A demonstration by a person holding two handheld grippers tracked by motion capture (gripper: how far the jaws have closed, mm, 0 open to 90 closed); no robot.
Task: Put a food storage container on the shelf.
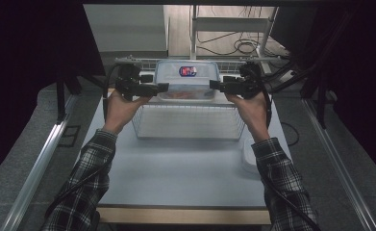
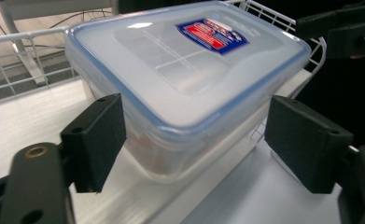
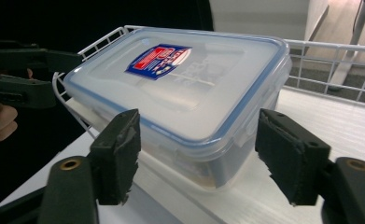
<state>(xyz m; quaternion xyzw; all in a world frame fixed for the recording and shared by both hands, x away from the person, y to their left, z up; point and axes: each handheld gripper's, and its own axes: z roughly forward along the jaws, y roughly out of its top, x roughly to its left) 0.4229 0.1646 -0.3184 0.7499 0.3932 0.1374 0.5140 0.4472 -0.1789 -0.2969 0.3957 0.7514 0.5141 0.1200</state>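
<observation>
- Over the table point(image 1: 185, 168), at the high view's twelve o'clock, a lidded plastic container point(image 1: 187, 79) sits in a wire basket point(image 1: 188, 121), the left gripper point(image 1: 162, 87) at its nine o'clock end and the right gripper point(image 1: 214, 85) at its three o'clock end, each in a hand below a plaid sleeve point(image 1: 87, 175).
- Left gripper view: the jaws stand wide, pads at eight and four o'clock on either side of the container's point(image 2: 185, 79) near corner, neither pressing on it; nothing is gripped. A red-and-blue label point(image 2: 213, 35) lies at one o'clock.
- Right gripper view: the jaws stand apart, pads at seven and four o'clock, flanking the container's point(image 3: 180, 88) end with gaps showing; nothing is gripped. The left gripper point(image 3: 54, 74) sits at nine o'clock.
</observation>
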